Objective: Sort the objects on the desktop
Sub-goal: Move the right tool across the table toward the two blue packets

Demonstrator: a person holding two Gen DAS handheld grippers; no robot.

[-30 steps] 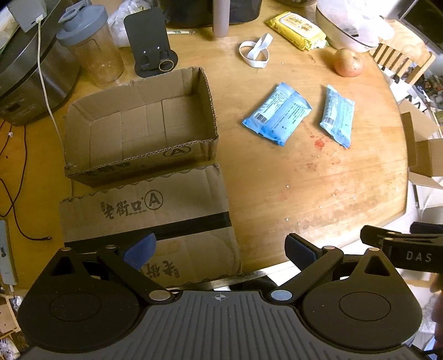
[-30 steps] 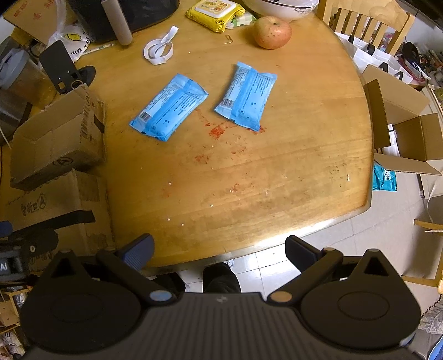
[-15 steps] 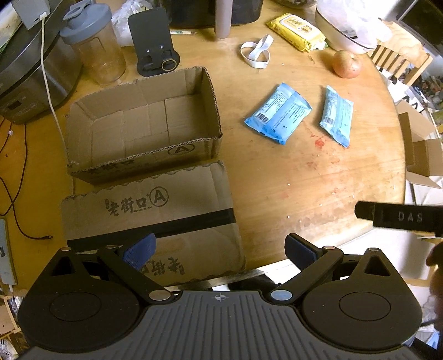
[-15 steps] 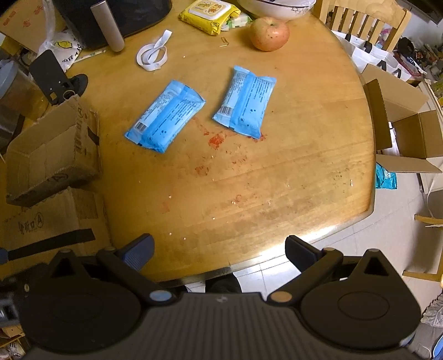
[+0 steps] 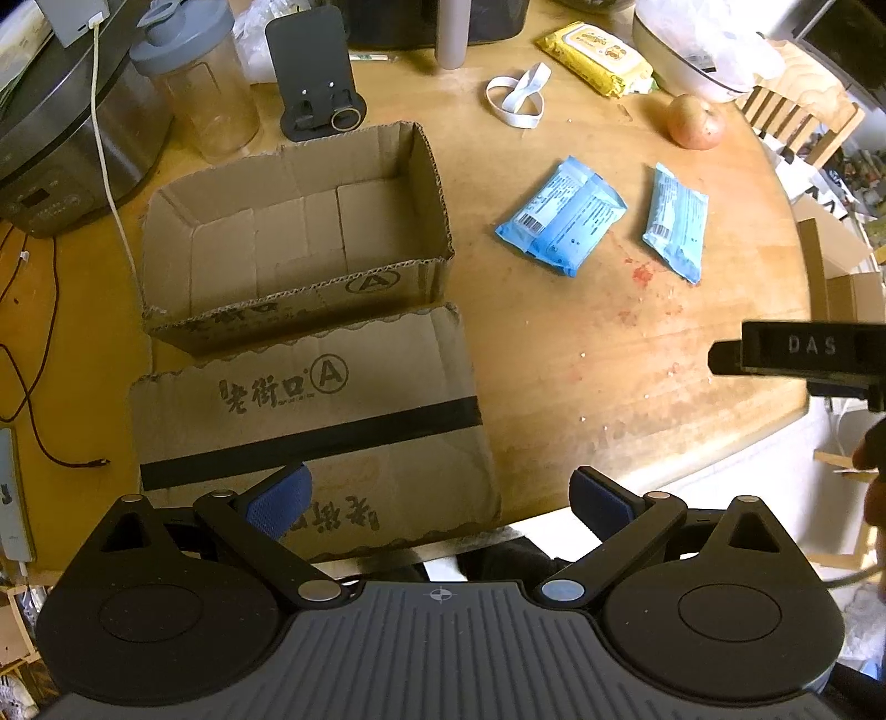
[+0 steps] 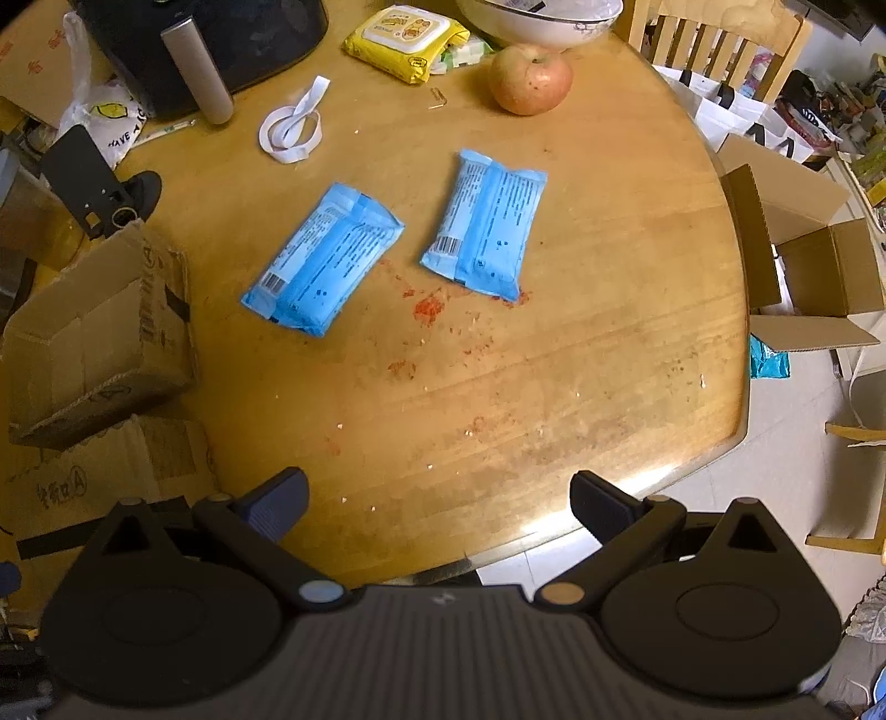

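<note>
Two blue wipe packets lie on the round wooden table: the left packet point(image 6: 324, 259) point(image 5: 560, 222) and the right packet point(image 6: 485, 224) point(image 5: 676, 220). An open, empty cardboard box point(image 5: 293, 232) point(image 6: 94, 327) stands to their left, its front flap point(image 5: 310, 421) folded down. My left gripper point(image 5: 440, 495) is open and empty over the flap at the table's near edge. My right gripper point(image 6: 437, 498) is open and empty above the near table edge, well short of the packets; its body shows in the left wrist view point(image 5: 803, 354).
At the back are an apple point(image 6: 530, 78), a yellow wipes pack point(image 6: 407, 40), a white strap loop point(image 6: 292, 127), a white bowl point(image 6: 540, 16), a black phone stand point(image 5: 315, 77), a shaker bottle point(image 5: 199, 72) and a cooker point(image 5: 61, 127). A chair point(image 6: 714, 33) and open boxes point(image 6: 797, 260) stand right.
Both grippers have moved forward over the table, so the box and packets look nearer. The right gripper has risen in the left wrist view. Both stay open.
</note>
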